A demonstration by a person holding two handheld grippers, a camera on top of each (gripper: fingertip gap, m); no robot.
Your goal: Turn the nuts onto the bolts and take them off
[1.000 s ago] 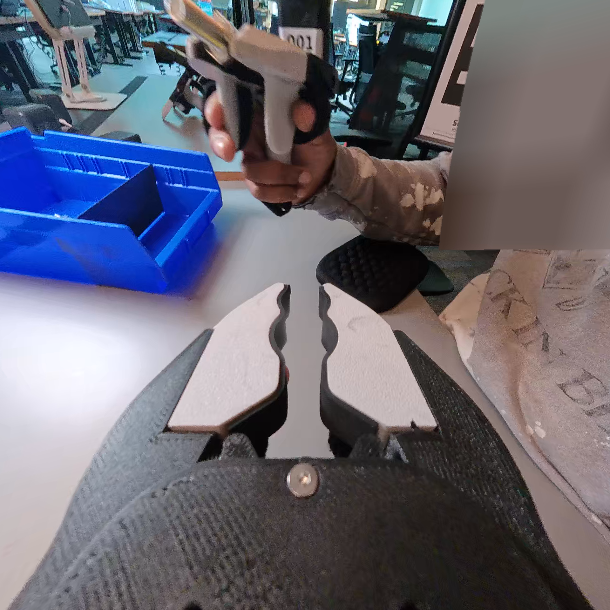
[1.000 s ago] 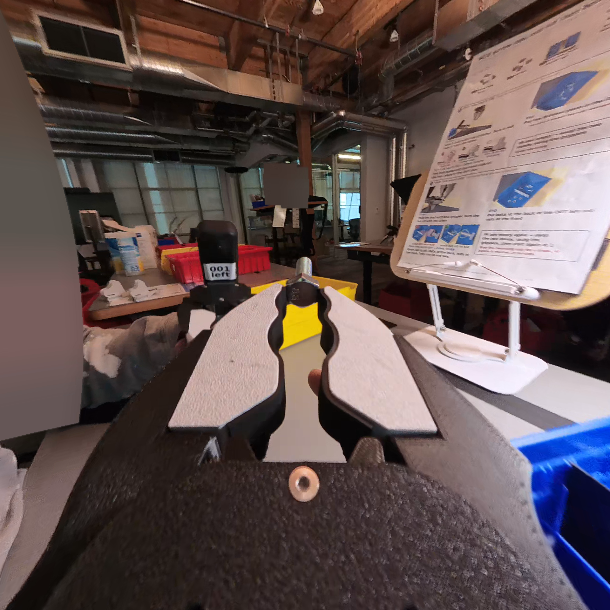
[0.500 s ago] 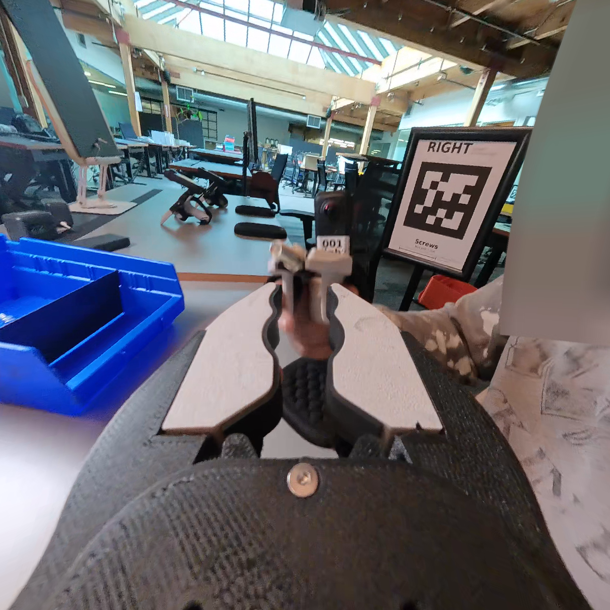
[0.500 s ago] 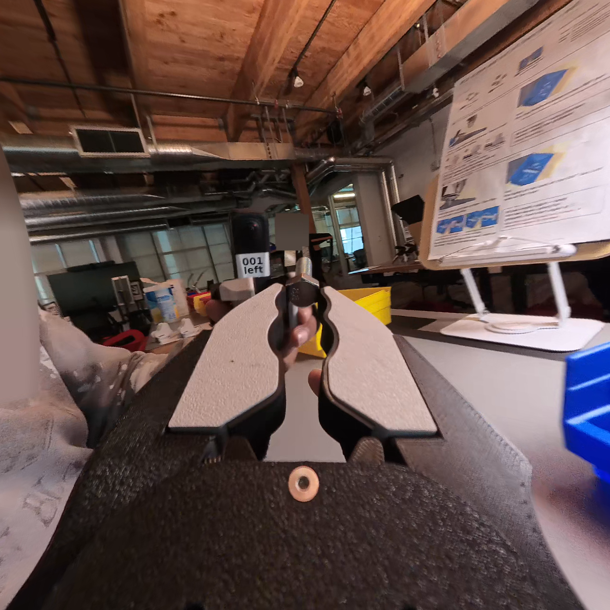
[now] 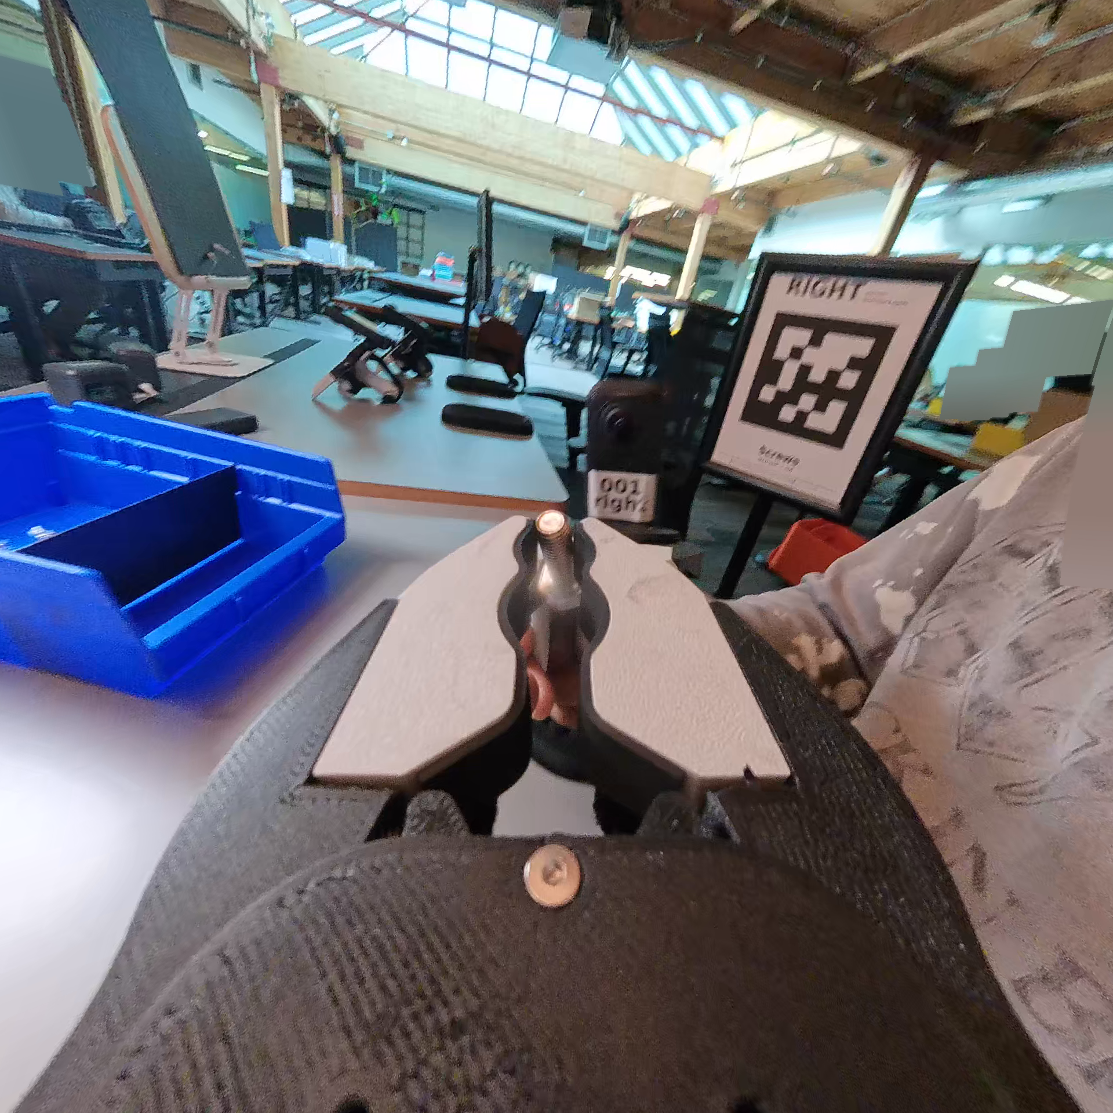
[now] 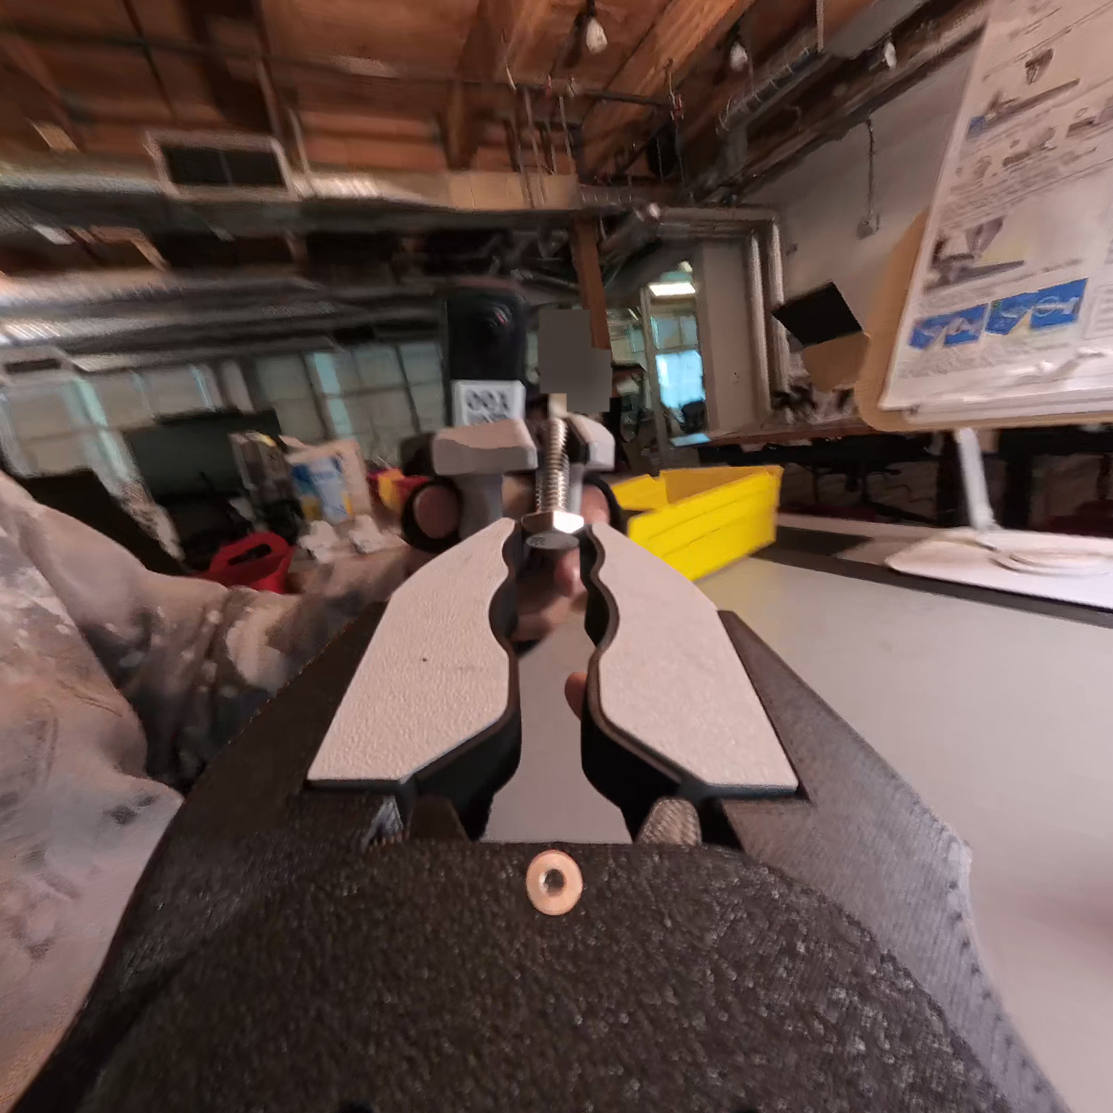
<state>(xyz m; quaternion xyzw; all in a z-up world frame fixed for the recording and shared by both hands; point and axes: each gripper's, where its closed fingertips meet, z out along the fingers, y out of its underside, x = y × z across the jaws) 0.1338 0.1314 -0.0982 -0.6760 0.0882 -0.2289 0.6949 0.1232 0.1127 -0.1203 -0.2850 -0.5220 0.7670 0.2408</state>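
A silver bolt (image 6: pixel 553 476) stands upright between both grippers. My right gripper (image 6: pixel 551 533) is shut on its hex head (image 6: pixel 551 523), held above the grey table (image 6: pixel 903 692). The threaded shank rises into the fingers (image 6: pixel 482 448) of the left gripper facing me. In the left wrist view the bolt (image 5: pixel 555 572) sits in the notch between the fingertips of my left gripper (image 5: pixel 551 530), which is shut on the shank. I see no nut on the bolt. The right gripper's fingers are hidden behind my left fingers there.
A blue divided bin (image 5: pixel 180 542) sits on the table to the left. A yellow bin (image 6: pixel 704 518) lies behind the bolt. An instruction board on a white stand (image 6: pixel 1012 241) is at the right. A framed sign (image 5: pixel 825 385) stands beyond the table edge. The person's sleeve (image 6: pixel 150 632) is close. The tips of both grippers are at nearly the same place.
Both grippers came together. The left gripper rose from the table, opened a little, then closed on the shank of the bolt that the right gripper keeps holding by the head.
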